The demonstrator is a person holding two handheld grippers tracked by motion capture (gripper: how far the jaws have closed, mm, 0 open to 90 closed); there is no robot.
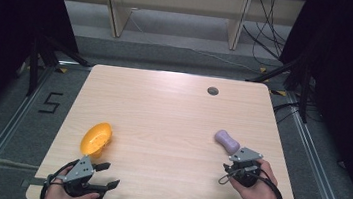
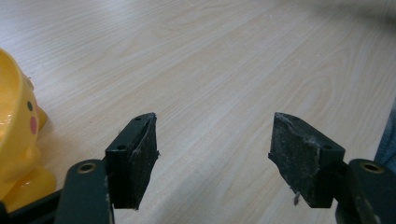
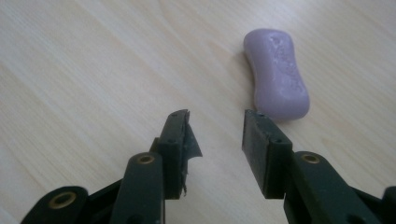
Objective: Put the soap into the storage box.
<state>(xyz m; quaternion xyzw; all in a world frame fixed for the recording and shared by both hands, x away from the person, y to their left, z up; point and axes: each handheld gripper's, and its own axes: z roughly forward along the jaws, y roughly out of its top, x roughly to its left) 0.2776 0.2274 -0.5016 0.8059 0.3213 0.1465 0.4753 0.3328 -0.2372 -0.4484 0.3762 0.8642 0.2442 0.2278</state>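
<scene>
A yellow duck-faced bowl (image 1: 95, 138) lies tipped on its side at the front left of the wooden table (image 1: 164, 103). My left gripper (image 1: 109, 175) rests just in front of it, open wide with nothing between its jaws. In the left gripper view the bowl (image 2: 14, 140) sits to the left of the left gripper (image 2: 212, 149). A purple bar of soap (image 1: 226, 141) lies at the front right. My right gripper (image 1: 239, 158) sits right behind it. In the right gripper view the right gripper (image 3: 217, 128) stands open with a narrow gap, and the soap (image 3: 278, 74) lies just beyond its right jaw, not between the pads.
A small dark cable hole (image 1: 212, 90) sits near the table's far edge. Bare wood spans the table's middle. Beyond the table are wooden shelf legs (image 1: 116, 14), cables (image 1: 267, 39) and dark stands; a "5" mark (image 1: 51, 102) is on the floor to the left.
</scene>
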